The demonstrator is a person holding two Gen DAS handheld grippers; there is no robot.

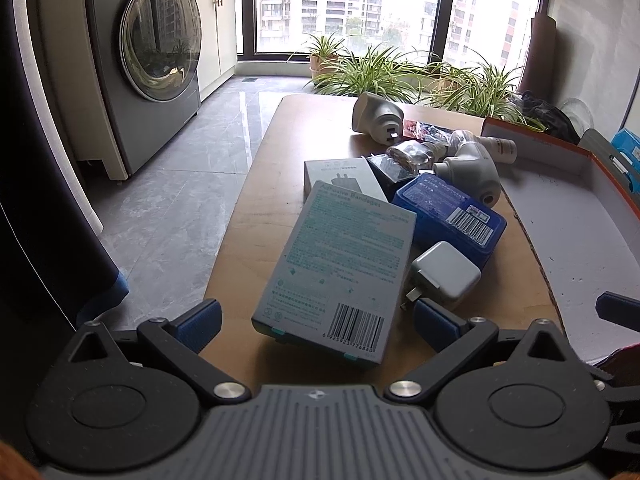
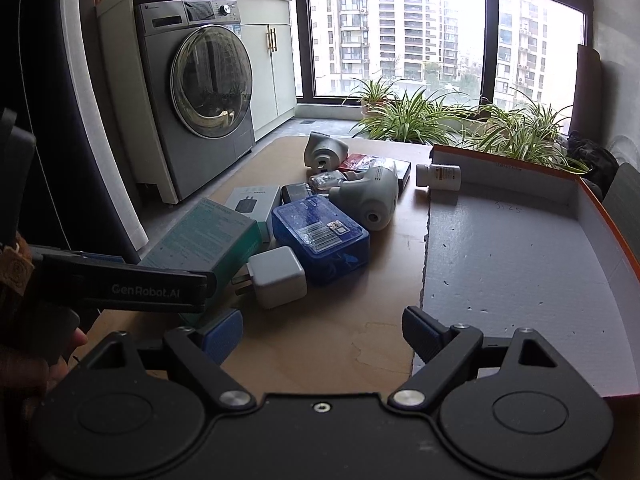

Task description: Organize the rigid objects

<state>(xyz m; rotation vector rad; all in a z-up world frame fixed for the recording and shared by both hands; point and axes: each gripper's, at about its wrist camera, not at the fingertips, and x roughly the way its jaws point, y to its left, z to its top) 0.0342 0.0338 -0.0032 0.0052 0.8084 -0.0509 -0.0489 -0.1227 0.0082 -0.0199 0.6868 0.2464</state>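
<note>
The left claw (image 1: 316, 320) is spread wide, with the near end of the bandage box (image 1: 340, 264) lying between its blue pads (image 1: 200, 320); no pad touches the box. The right claw (image 2: 322, 334) is likewise released and grasps nothing, hovering over bare tabletop (image 2: 340, 320).

Landmark: the bandage box. It lies tilted, its far end propped on the grey adapter carton (image 1: 340, 176). The white charger (image 1: 444, 274) sits just beside its right edge, prongs toward the left claw. The blue case (image 1: 452, 212) lies beyond the charger, and the grey handheld device (image 1: 468, 172) farther still. The open tray (image 2: 520, 260), with orange rim and white foam floor, lies well to the right and holds no objects.

Probable step: grasp the bandage box for transfer to the tray.

Hazards:
- The right pad stands close to the charger; closing may trap or push the charger instead.
- The box is propped, not flat; one-sided contact may pivot it off the carton.
- A grip at the near end alone may let the box droop or slip during lifting.
</note>
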